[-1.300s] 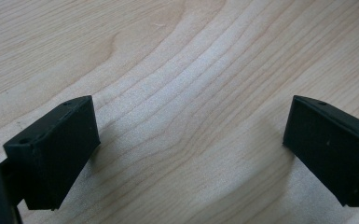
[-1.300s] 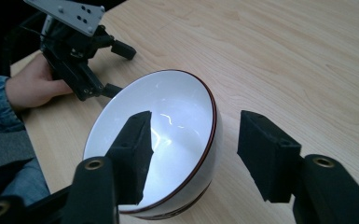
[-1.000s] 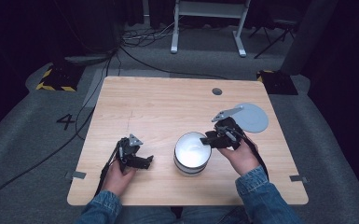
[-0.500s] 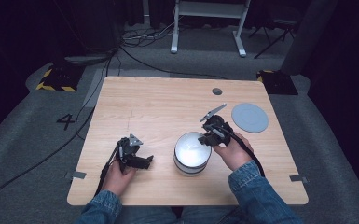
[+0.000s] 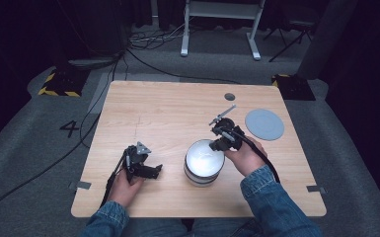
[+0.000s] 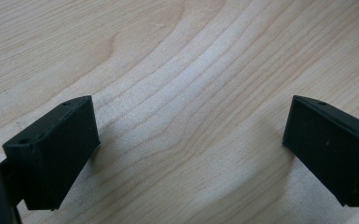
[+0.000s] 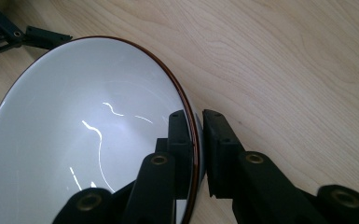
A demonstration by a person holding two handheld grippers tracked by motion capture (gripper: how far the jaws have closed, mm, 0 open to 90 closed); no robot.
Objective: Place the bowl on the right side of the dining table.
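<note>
A white bowl (image 5: 205,160) with a thin dark-red rim stands near the front middle of the wooden table (image 5: 168,108). My right gripper (image 5: 219,144) comes to its right edge. In the right gripper view the bowl (image 7: 88,140) is close up, and my right gripper (image 7: 199,140) is shut on its rim, one jaw inside and one outside. My left gripper (image 5: 154,170) rests low on the table left of the bowl, clear of it. In the left gripper view my left gripper (image 6: 191,123) is open wide with bare wood between the jaws.
A flat grey round disc (image 5: 264,123) lies at the right side of the table. A small dark hole (image 5: 229,96) sits near the far edge. The other gripper (image 7: 9,35) shows beyond the bowl in the right gripper view. Cables trail off the table's left.
My right gripper has moved left, away from the grey disc, and onto the bowl's right rim. The left gripper has stayed still.
</note>
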